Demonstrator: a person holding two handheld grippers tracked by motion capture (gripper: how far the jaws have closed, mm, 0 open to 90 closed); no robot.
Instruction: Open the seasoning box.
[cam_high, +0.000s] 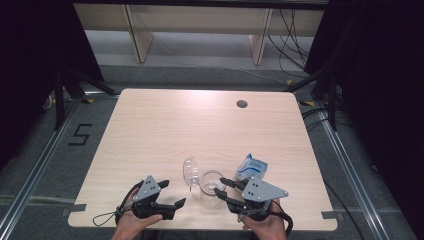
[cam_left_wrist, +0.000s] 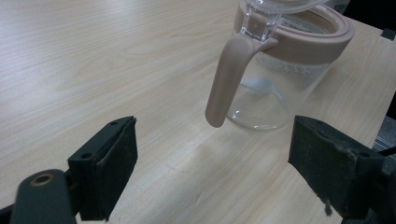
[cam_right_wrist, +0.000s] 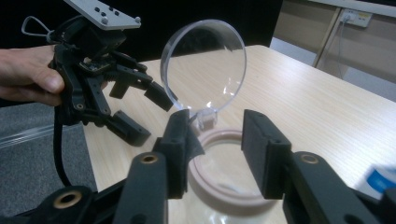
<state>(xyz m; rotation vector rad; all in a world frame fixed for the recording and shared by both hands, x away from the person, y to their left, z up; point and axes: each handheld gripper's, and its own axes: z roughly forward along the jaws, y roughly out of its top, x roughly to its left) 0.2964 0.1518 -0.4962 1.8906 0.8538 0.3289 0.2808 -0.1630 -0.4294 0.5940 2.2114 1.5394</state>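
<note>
The right gripper (cam_right_wrist: 217, 142) stands partly open above the jar (cam_high: 212, 183), its pads straddling the pink rim (cam_right_wrist: 224, 177) without pressing on it; the jaws hold nothing. The left gripper (cam_high: 170, 194) is wide open and empty, aimed at the jar's handle (cam_left_wrist: 229, 81) from just beside it.

The jar sits near the front edge of the table (cam_high: 200, 125), between the two grippers. Its clear lid (cam_right_wrist: 205, 70) stands swung up on the hinge. A blue-and-white packet (cam_high: 251, 168) lies just behind the right gripper.

Risks:
- The upright lid may drop shut if the jar is knocked; the right gripper's near pad (cam_right_wrist: 180, 140) sits close to the hinge.
- The jar is light and unheld; a push on the rim or handle may slide or tip it toward the front edge.
- Whether the right pad touches the hinge is hard to tell; it probably does not.

Pose: both hands enter from the front edge. The left hand (cam_high: 131, 220) holds its gripper roughly level, pointing right. The right hand (cam_high: 262, 224) angles its gripper left and down over the jar mouth.
</note>
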